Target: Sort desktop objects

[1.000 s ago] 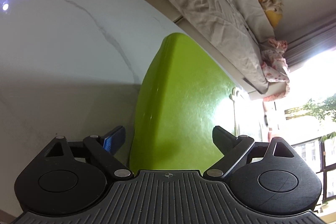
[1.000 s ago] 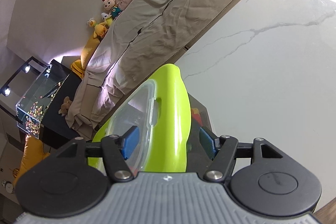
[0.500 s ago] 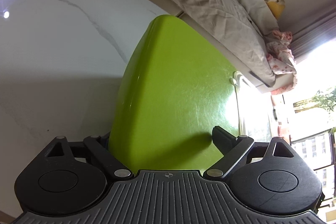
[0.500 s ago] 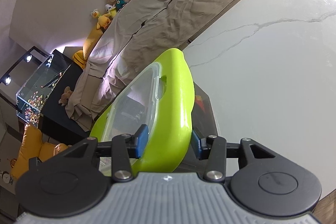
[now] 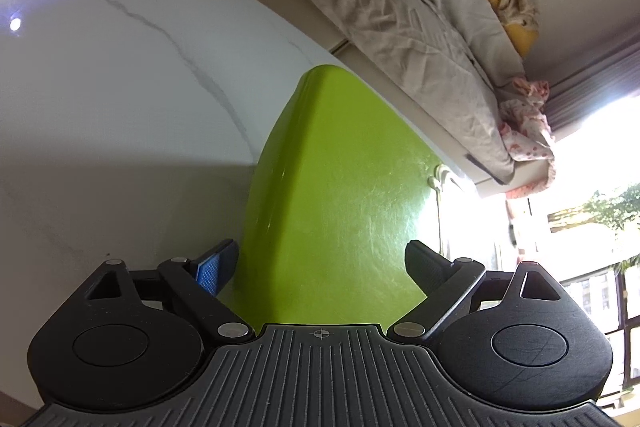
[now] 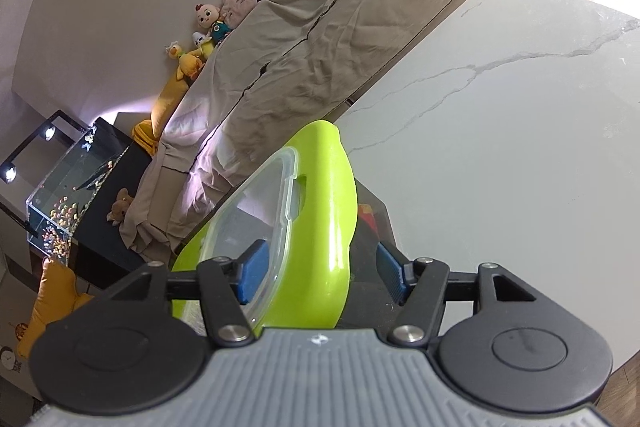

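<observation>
Apparently loose right tongs (image 6: 318, 269) around lid (image 6: 320, 227)

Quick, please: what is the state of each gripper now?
Left gripper: open around the green lid.
Right gripper: jaws opening, lid edge between them.

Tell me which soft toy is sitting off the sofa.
The small brown teddy bear, on the black cabinet beside the fish tank; the other toys sit in a row along the sofa's back.
</observation>
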Demonstrator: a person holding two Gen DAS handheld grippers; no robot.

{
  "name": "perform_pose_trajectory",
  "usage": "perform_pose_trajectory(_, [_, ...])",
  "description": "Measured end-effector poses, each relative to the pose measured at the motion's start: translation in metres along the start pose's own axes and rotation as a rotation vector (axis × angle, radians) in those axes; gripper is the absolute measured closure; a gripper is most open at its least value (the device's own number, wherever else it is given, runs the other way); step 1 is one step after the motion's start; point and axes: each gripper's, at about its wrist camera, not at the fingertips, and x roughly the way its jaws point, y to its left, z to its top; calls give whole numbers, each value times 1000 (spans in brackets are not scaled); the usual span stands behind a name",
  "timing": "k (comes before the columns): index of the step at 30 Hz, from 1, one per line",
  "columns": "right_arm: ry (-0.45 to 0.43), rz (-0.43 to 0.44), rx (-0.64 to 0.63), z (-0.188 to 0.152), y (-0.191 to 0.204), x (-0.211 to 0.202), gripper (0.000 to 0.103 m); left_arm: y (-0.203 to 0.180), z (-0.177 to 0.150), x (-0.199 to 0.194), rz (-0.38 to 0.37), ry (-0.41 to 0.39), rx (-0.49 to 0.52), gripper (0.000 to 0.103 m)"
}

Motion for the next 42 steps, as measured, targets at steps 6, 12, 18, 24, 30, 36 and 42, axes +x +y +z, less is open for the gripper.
perform_pose_trajectory(6, [12, -23, -80, -5, 13, 14, 56, -28, -6, 8, 161, -37, 130, 12])
perform_pose_trajectory(12, [13, -31, -94, -2, 22, 15, 50, -45, -3, 14, 194, -34, 183, 12])
perform_pose_trajectory(18, [-23, -40, -88, 20, 23, 27, 42, -33, 6, 15, 114, -32, 191, 10])
perform_pose_trajectory(24, [28, -77, -133, 30, 28, 58, 41, -24, 14, 23, 63, -23, 190, 10])
perform_pose_trajectory(30, [37, -70, -120, 35, 25, 62, 43, -21, 23, 34, 49, -12, 191, 14])
perform_pose_trajectory(36, [32, -73, -110, 41, 23, 66, 45, -20, 35, 42, 47, -25, 174, 16])
perform_pose_trajectory(42, [14, -63, -115, 38, 20, 64, 45, -23, 36, 44, 54, -35, 184, 15])
